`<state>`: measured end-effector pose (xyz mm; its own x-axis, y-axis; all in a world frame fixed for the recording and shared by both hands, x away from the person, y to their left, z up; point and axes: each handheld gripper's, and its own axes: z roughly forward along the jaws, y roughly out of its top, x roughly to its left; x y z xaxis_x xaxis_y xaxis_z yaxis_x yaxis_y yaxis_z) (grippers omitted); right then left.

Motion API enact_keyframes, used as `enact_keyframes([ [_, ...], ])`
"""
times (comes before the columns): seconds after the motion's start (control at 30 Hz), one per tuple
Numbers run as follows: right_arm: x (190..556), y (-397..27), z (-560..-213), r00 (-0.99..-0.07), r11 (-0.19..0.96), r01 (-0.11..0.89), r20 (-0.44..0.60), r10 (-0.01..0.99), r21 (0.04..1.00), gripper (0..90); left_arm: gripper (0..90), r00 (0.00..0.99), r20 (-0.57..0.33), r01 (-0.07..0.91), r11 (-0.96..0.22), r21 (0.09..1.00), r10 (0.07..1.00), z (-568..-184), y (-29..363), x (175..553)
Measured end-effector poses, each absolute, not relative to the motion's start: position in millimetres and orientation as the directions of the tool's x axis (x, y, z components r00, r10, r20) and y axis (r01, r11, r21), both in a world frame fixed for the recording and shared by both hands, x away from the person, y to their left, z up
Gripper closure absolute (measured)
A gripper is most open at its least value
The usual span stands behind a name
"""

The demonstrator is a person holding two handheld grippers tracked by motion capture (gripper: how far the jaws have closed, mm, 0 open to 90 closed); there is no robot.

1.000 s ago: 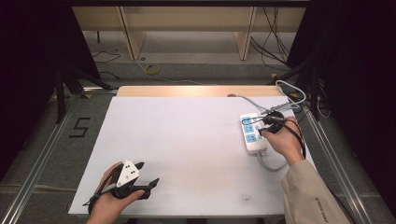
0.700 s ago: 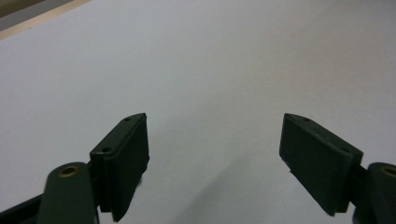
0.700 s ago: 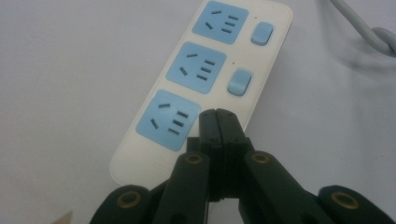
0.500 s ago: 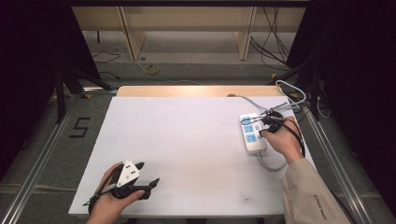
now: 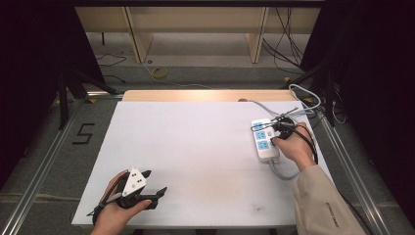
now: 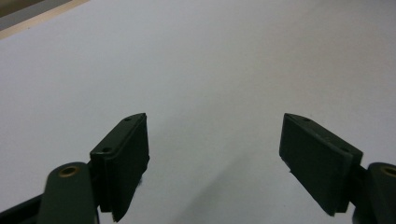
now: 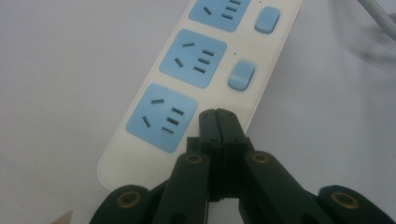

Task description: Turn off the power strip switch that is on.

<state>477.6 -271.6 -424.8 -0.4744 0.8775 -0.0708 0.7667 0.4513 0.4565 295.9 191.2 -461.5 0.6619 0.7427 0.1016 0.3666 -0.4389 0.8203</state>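
A white power strip (image 5: 265, 147) with blue sockets lies at the table's right side, and a grey cord (image 5: 283, 172) loops from its near end. My right gripper (image 5: 277, 132) is shut, with nothing between its jaws. In the right gripper view its tips (image 7: 217, 115) rest over the strip (image 7: 140, 154) just right of the nearest socket (image 7: 161, 116), below a blue rocker switch (image 7: 242, 75). Whether the tips touch the strip I cannot tell. My left gripper (image 5: 155, 182) sits at the front left, and its jaws (image 6: 215, 163) stand wide open over bare white table.
The white table top (image 5: 195, 147) has a wooden strip (image 5: 195, 95) along its far edge. More grey cable (image 5: 306, 98) coils off the back right corner. Metal rails (image 5: 44, 161) run along both sides of the table.
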Motion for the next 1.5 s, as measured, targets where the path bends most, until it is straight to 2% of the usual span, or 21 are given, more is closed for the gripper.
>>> enact_keyframes([
  [1.5, 482.6, -268.7, -432.7, -0.456, 0.45, 0.794, -0.089, 0.886, 0.408, 90.0, 24.2, 0.662, 0.103, 0.363, -0.437, 0.823, 0.743, -461.3, 190.6, 295.4],
])
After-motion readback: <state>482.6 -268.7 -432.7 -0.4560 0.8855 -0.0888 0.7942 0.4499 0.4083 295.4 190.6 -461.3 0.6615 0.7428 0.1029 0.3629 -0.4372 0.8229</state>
